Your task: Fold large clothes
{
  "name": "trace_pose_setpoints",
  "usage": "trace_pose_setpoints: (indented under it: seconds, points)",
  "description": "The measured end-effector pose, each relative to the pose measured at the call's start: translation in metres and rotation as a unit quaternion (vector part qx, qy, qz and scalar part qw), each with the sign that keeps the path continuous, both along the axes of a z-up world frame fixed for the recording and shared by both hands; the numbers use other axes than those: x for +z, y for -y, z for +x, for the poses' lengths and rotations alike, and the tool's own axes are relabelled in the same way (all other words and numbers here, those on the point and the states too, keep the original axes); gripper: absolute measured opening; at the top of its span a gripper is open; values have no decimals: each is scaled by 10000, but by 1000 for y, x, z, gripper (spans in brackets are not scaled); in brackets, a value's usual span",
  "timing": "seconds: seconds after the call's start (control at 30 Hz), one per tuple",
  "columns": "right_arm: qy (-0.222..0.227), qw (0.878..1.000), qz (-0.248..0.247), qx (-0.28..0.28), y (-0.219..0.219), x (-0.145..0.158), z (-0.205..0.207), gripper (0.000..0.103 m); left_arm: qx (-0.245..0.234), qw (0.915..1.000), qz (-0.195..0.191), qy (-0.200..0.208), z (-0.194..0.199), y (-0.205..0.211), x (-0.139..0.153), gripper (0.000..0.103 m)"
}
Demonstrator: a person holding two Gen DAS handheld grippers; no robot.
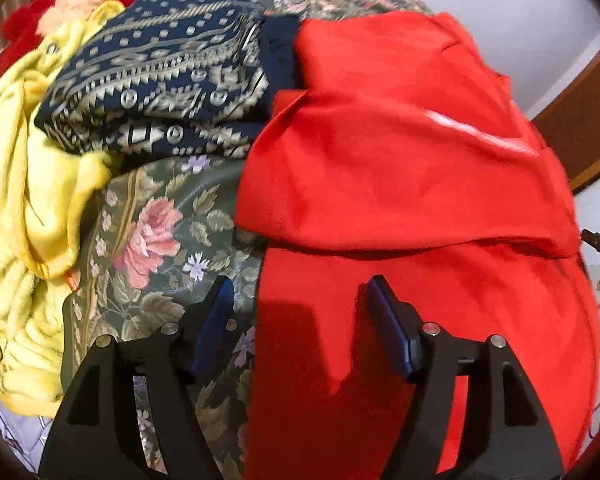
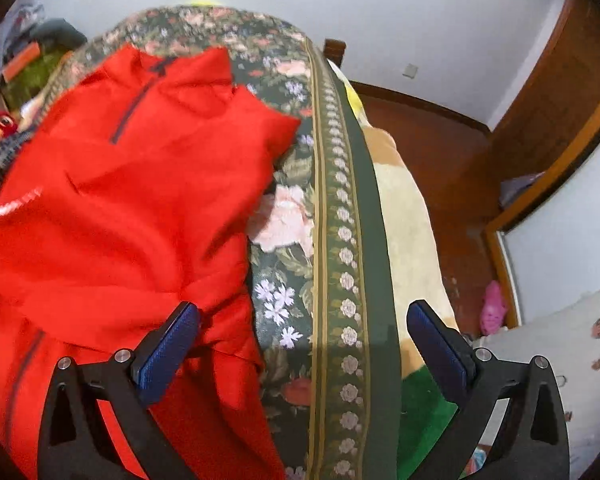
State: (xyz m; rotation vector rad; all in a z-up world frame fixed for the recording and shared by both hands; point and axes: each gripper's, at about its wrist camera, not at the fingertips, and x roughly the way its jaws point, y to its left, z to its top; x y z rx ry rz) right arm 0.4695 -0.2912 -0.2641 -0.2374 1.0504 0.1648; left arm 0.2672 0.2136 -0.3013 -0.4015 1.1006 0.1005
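A bright red garment [image 1: 400,160] lies on the floral bedspread [image 1: 156,224], its upper part folded down over the lower part. My left gripper [image 1: 300,292] hovers over its near left edge, open, with nothing pinched between the blue pads [image 1: 388,312]. In the right wrist view the red garment [image 2: 120,200] fills the left half, with a dark zip [image 2: 126,118] at its collar. My right gripper [image 2: 304,310] stands wide open over the bedspread [image 2: 296,248]. Its left finger is above the garment's right edge, its right finger past the bed's border.
A navy patterned garment [image 1: 160,80] and a crumpled yellow fleece [image 1: 28,200] lie left of the red one. A cream blanket [image 2: 404,220] hangs off the bed's right side. Beyond it are a wooden floor [image 2: 440,152] and a pink object [image 2: 494,304].
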Motion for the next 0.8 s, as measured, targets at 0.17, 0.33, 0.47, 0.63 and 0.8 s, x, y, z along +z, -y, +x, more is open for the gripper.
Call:
trace_pose_setpoints:
  seconds: [0.17, 0.33, 0.47, 0.63, 0.8]
  points:
    - [34, 9988, 452, 175, -18, 14, 21, 103, 319, 9986, -84, 414, 0, -18, 32, 71]
    - [-220, 9979, 584, 199, -45, -5, 58, 103, 474, 9984, 279, 89, 24, -19, 24, 72]
    - [-329, 9994, -4, 46, -54, -35, 89, 102, 456, 9960, 703, -300, 35, -9, 2, 72]
    - [61, 9990, -230, -372, -34, -37, 108, 102, 375, 9914, 1179, -433, 42, 3, -18, 79]
    - [515, 9863, -1054, -1159, -9, -37, 118, 94, 467, 9866, 1503, -429, 32, 4, -19, 86]
